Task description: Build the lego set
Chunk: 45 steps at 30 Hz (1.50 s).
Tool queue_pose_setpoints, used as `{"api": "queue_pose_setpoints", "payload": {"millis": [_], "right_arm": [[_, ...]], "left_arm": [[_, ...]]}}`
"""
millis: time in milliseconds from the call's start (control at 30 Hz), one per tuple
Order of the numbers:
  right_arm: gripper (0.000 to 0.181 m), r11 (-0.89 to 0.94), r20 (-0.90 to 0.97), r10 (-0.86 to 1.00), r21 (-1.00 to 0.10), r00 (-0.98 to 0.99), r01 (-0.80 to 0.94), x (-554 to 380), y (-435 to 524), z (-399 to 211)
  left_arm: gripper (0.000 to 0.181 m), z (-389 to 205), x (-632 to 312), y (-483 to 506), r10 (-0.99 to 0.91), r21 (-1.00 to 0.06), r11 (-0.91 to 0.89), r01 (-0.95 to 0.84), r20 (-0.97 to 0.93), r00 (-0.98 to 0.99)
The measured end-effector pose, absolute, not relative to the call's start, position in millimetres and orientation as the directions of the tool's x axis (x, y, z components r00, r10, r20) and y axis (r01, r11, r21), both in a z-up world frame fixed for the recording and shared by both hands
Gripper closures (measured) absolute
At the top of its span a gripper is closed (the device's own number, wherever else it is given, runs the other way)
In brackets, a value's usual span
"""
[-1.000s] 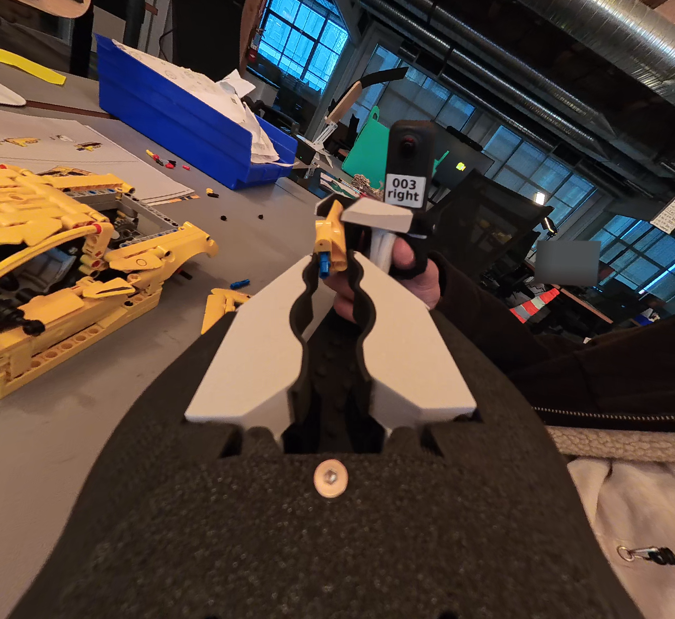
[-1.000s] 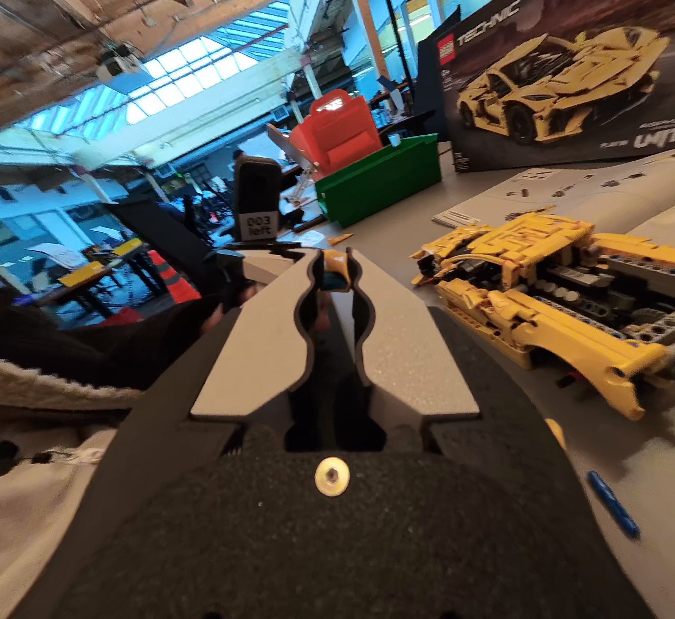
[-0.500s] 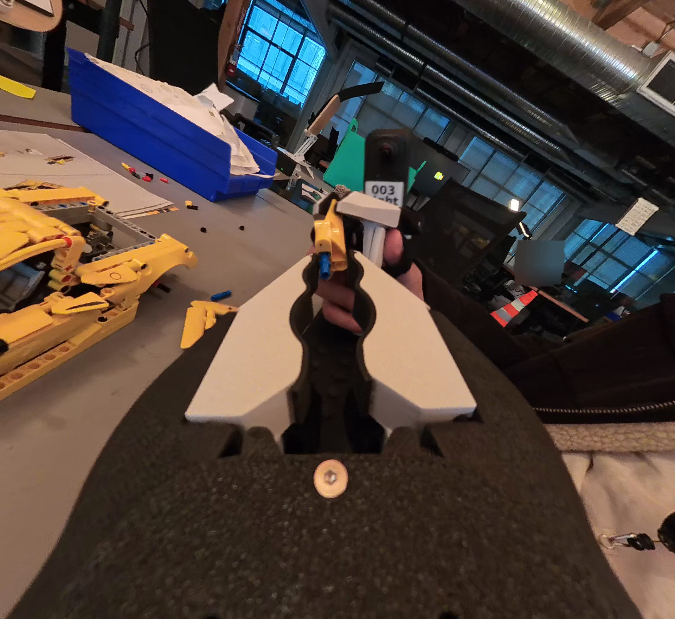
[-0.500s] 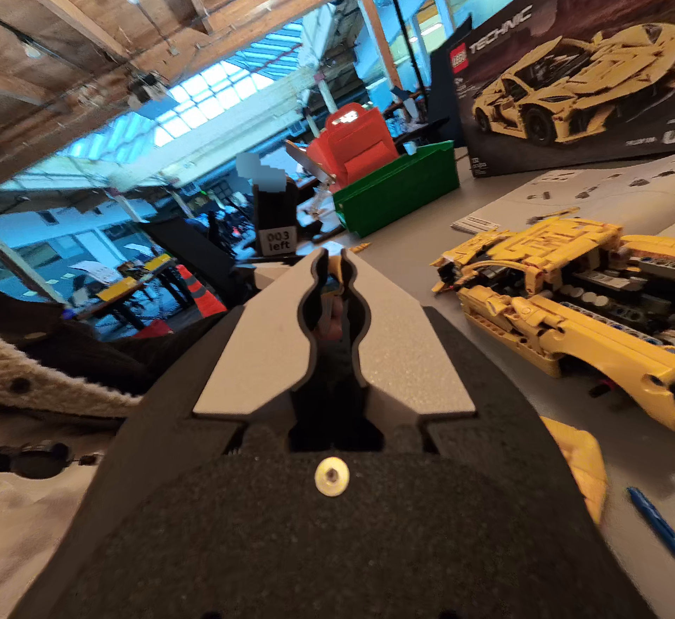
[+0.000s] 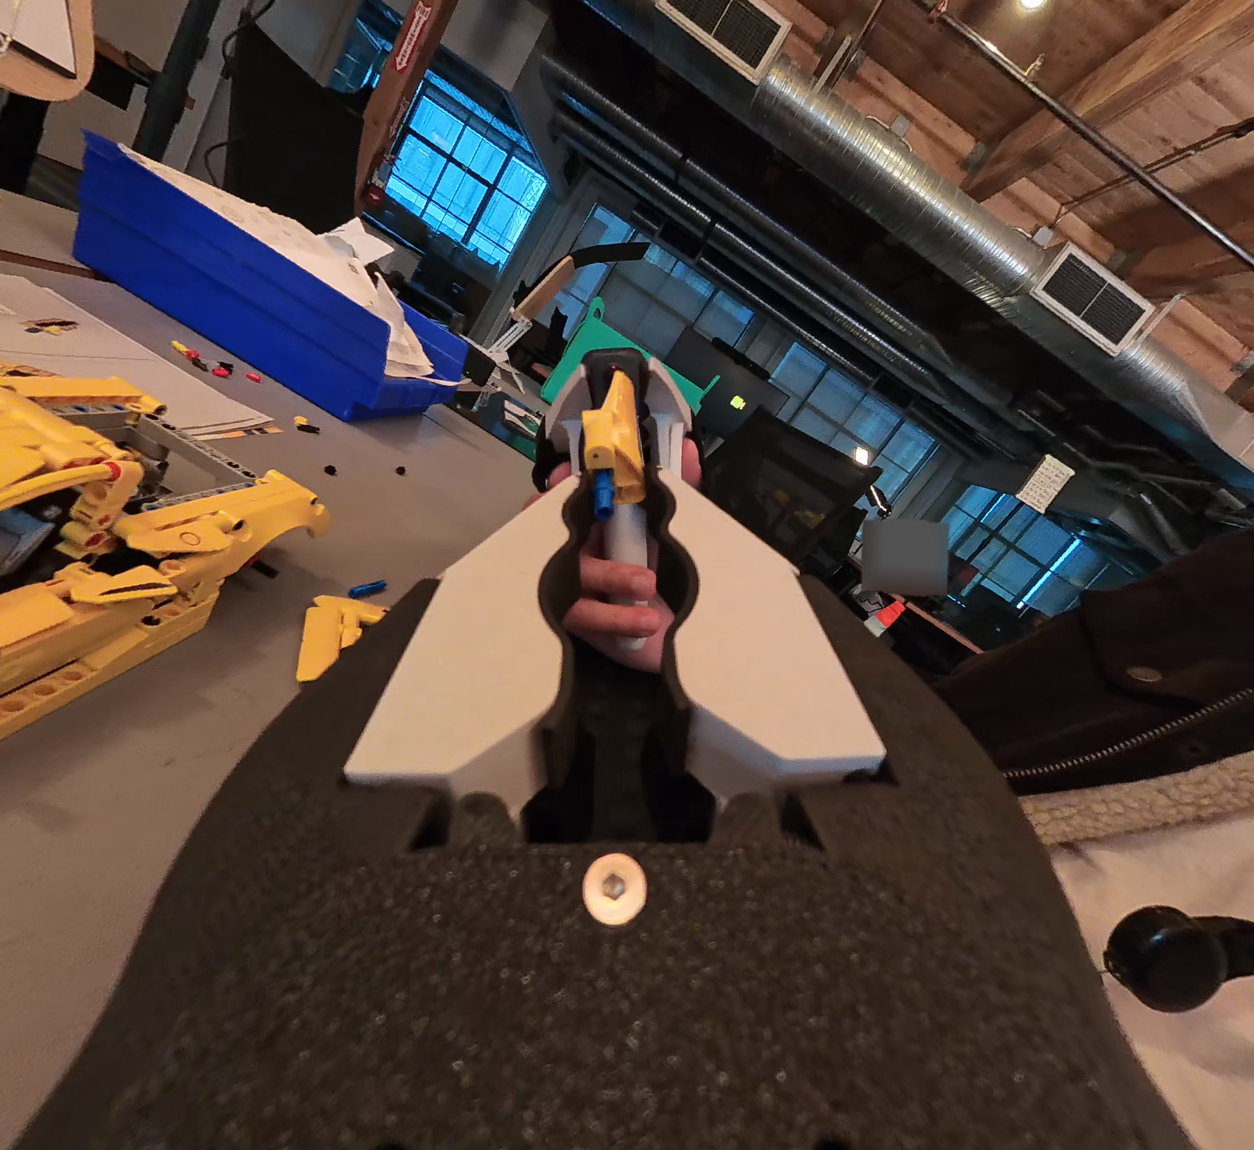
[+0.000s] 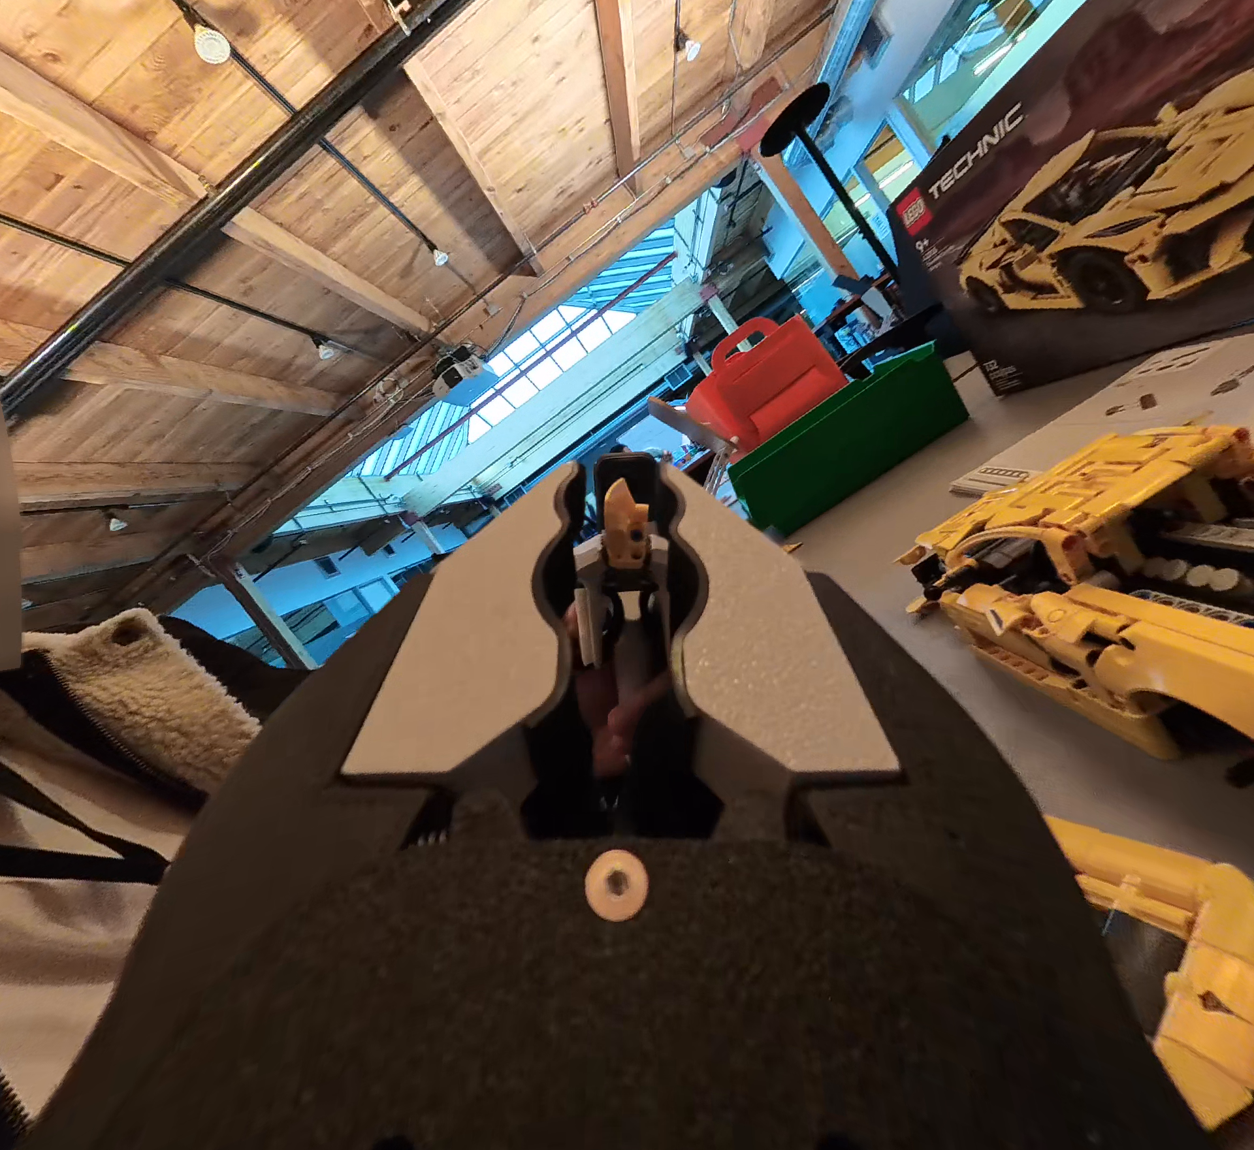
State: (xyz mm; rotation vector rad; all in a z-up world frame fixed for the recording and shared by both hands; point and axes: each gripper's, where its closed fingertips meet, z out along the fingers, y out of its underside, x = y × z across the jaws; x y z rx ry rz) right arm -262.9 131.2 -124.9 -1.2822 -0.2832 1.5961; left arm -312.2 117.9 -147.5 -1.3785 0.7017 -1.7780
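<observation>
A small yellow Lego piece (image 5: pixel 614 439) with a blue pin (image 5: pixel 602 496) in its lower end sits between the tips of my left gripper (image 5: pixel 617 486), which is shut on it and holds it up in the air. My right gripper (image 6: pixel 621 473) faces it with its jaws apart. In the left wrist view its white fingers (image 5: pixel 563 415) stand on either side of the piece's far end. In the right wrist view the yellow piece (image 6: pixel 624 527) shows through the gap, standing up out of the left gripper (image 6: pixel 628 581). The part-built yellow car (image 5: pixel 102 547) lies on the grey table (image 5: pixel 102 812).
A loose yellow panel (image 5: pixel 332 629) and a blue pin (image 5: pixel 366 588) lie beside the car. A blue bin (image 5: pixel 224 283) with papers stands behind. The right wrist view shows the car (image 6: pixel 1086 608), another yellow panel (image 6: pixel 1187 948), a green bin (image 6: pixel 848 439), a red case (image 6: pixel 767 378) and the set's box (image 6: pixel 1086 222). The left gripper's tips are roughly 6 centimetres from the right gripper's.
My right gripper's jaws have opened from nearly shut. Both grippers have tilted upward, so more ceiling shows. My left gripper still holds the yellow piece.
</observation>
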Motion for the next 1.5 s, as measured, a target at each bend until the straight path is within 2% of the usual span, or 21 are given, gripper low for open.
{"api": "queue_pose_setpoints", "payload": {"millis": [433, 667, 733, 900, 967, 1100, 1300, 1500], "right_arm": [[0.163, -0.457, -0.583, 0.804, -0.731, 0.117, -0.507, -272.0, 130.3, -130.8], [0.171, -0.527, -0.593, 0.805, -0.732, 0.024, -0.432, -288.2, 117.7, -133.7], [0.179, -0.543, -0.605, 0.796, -0.728, 0.019, -0.420, -287.9, 117.1, -135.6], [0.180, -0.562, -0.617, 0.787, -0.717, 0.000, -0.413, -286.9, 116.2, -135.9], [0.181, -0.542, -0.610, 0.791, -0.735, 0.049, -0.407, -285.9, 118.8, -139.0], [0.180, -0.526, -0.619, 0.781, -0.724, 0.082, -0.447, -277.5, 123.6, -137.7], [0.181, -0.499, -0.731, 0.672, -0.562, 0.114, -0.660, -211.0, 149.0, -136.8], [0.180, -0.462, -0.752, 0.583, -0.619, 0.309, -0.636, -159.9, 162.4, -158.1]], "left_arm": [[0.166, -149.3, -309.9, 117.6, -0.850, -0.820, -0.524, 0.231, 0.519, -0.089], [0.166, -149.6, -309.2, 116.2, -0.858, -0.829, -0.511, 0.227, 0.506, -0.085], [0.167, -149.2, -308.8, 114.2, -0.859, -0.831, -0.511, 0.222, 0.502, -0.097], [0.166, -149.6, -307.7, 111.9, -0.865, -0.838, -0.501, 0.214, 0.492, -0.098], [0.166, -150.4, -307.5, 113.9, -0.866, -0.839, -0.498, 0.218, 0.493, -0.081], [0.166, -148.2, -309.9, 119.7, -0.878, -0.844, -0.469, 0.261, 0.477, -0.034], [0.167, -139.7, -325.5, 132.0, -0.866, -0.801, -0.476, 0.363, 0.499, -0.033], [0.171, -132.5, -335.8, 142.5, -0.896, -0.793, -0.386, 0.472, 0.444, 0.013]]}}
